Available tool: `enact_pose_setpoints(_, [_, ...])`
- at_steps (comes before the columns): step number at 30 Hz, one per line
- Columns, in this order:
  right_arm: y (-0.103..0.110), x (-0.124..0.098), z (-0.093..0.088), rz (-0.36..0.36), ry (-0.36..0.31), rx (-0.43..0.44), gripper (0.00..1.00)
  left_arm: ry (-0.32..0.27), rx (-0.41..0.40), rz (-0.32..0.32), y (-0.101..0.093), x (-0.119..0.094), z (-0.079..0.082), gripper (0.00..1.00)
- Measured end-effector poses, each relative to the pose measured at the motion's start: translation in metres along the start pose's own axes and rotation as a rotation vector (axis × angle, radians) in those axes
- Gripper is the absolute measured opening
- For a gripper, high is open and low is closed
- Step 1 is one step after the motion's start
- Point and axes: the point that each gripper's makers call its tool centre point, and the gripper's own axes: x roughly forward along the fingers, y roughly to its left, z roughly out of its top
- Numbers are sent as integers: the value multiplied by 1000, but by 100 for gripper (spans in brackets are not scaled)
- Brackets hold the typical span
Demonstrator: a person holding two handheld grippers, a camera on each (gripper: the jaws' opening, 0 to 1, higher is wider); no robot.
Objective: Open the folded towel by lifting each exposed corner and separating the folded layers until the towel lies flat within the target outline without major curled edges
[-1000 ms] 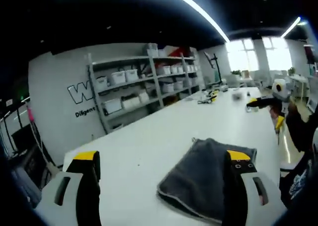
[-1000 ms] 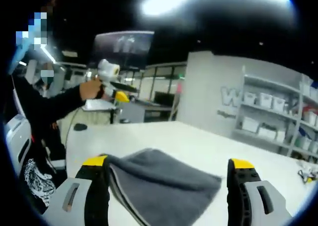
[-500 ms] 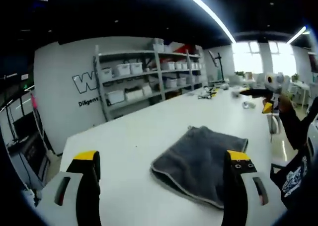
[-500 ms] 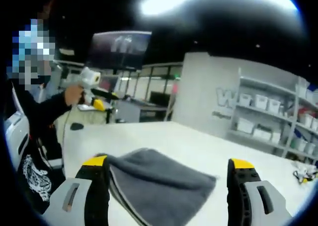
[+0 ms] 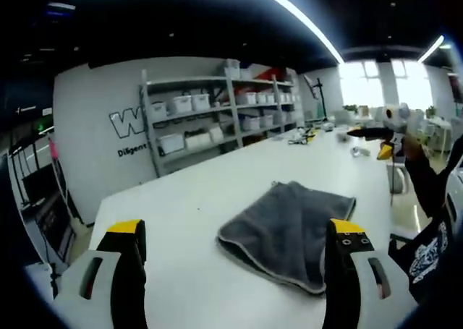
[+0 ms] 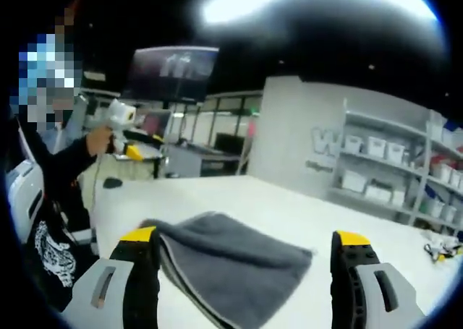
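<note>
Both tools, left tool (image 5: 233,275) and right tool (image 6: 246,275), hang spread and empty near the folded towel (image 5: 286,226); better to pinch 1 top-layer corner only, lifting slowly off the surface (image 5: 181,206).

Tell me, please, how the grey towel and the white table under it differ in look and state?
The towel is dark grey, soft and folded in layers with a pale stitched edge, while the table is plain white, hard and smooth. The towel bulges slightly at its fold; the table is flat. Neither is touched by the open left gripper or right gripper.
</note>
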Motion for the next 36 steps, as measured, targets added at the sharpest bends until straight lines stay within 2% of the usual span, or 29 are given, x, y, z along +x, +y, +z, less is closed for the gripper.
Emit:
enact_pose_setpoints(9, [-3, -11, -5, -11, -16, 32, 100, -59, -37, 87, 9, -14, -3, 100])
enact_pose_setpoints(16, [-11, -14, -4, -41, -15, 31, 100, -63, -71, 54, -5, -14, -14, 100])
enact_pose_setpoints(19, [-11, -15, -5, -44, -11, 33, 100, -84, -91, 44, -12, -15, -15, 100])
enact_pose_setpoints(24, [-17, -18, -10, -60, -4, 43, 100, -64, -57, 37, -30, -13, -24, 100])
enact_pose_setpoints(29, [-17, -20, -8, -58, -12, 42, 100, -42, -20, 38, -33, -14, -25, 100])
enact_pose_setpoints(36, [-19, -22, -13, -65, -4, 47, 100, -53, -27, 36, -35, -17, -23, 100])
